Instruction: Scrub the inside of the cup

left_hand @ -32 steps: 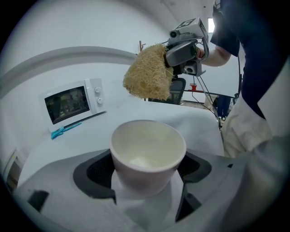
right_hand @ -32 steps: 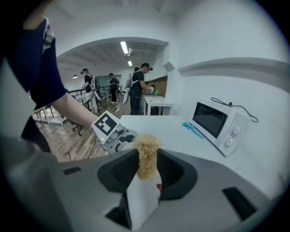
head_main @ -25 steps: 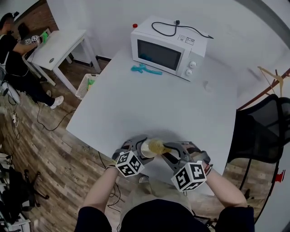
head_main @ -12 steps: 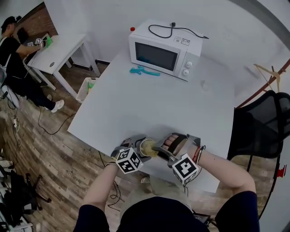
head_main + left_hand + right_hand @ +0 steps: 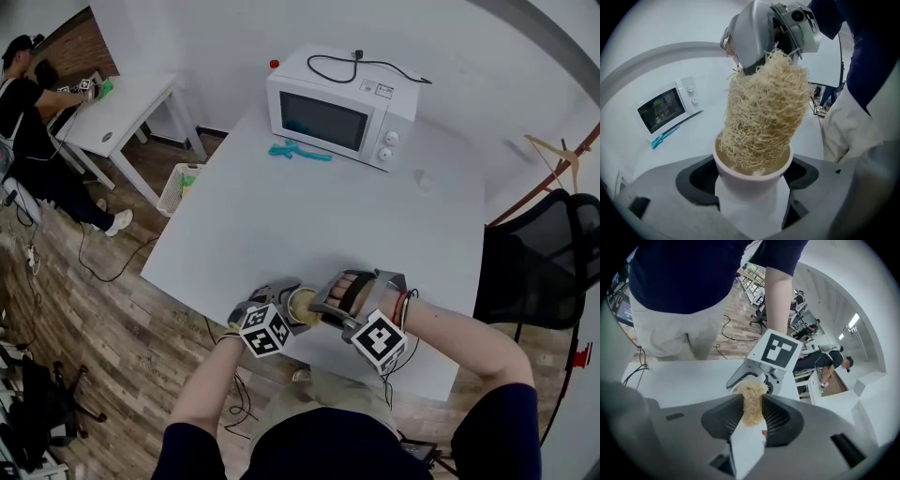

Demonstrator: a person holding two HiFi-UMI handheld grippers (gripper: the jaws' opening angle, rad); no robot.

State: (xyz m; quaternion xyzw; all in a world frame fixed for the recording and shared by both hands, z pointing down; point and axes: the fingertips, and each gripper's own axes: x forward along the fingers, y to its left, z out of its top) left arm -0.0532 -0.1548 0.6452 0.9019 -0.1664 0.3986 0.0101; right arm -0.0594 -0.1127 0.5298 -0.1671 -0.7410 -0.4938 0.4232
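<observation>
Navy sleeves, grey grippers, black-white marker cubes.

Room looks pretty plain on my feed. The big white table is the anchor. A white microwave sits at its far end, close to a bare white wall. Left of the table there's a smaller white table, with a white basket on the floor between the two. The floor is wood planks, with a loose cable lying left of the table. On the table's right are a black office chair and a wooden coat stand. There's a bit of brick wall at far left.
</observation>
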